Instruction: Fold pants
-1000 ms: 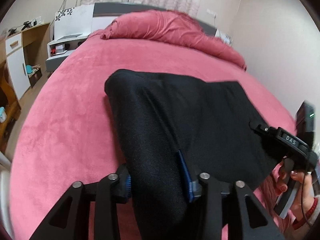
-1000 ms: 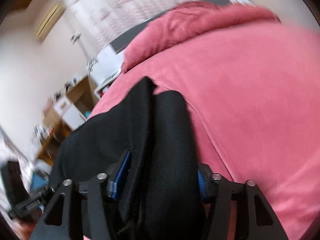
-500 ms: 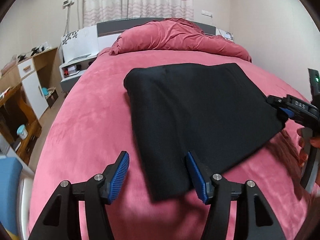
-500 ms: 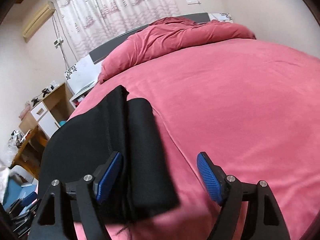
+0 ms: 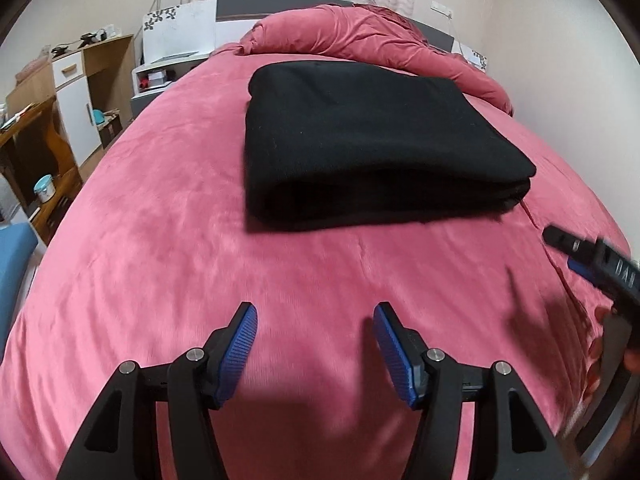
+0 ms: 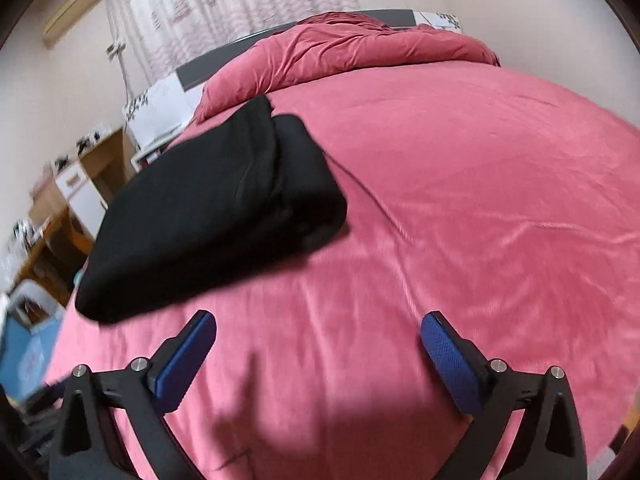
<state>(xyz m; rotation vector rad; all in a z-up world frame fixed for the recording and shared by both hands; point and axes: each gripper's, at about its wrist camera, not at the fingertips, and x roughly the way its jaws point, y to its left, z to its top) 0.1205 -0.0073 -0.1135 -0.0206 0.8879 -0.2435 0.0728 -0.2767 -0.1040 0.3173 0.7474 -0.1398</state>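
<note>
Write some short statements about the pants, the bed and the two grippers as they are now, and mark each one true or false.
1. The black pants lie folded on the pink bed cover. True.
2. The left gripper is clamped on the pants. False: its jaws stand open and apart from the pants, over bare cover.
3. The right gripper is open and holds nothing. True.
4. The pants hang over the edge of the bed. False: they rest fully on top of it.
5. A bunched pink duvet lies beyond the pants, near the headboard. True.
</note>
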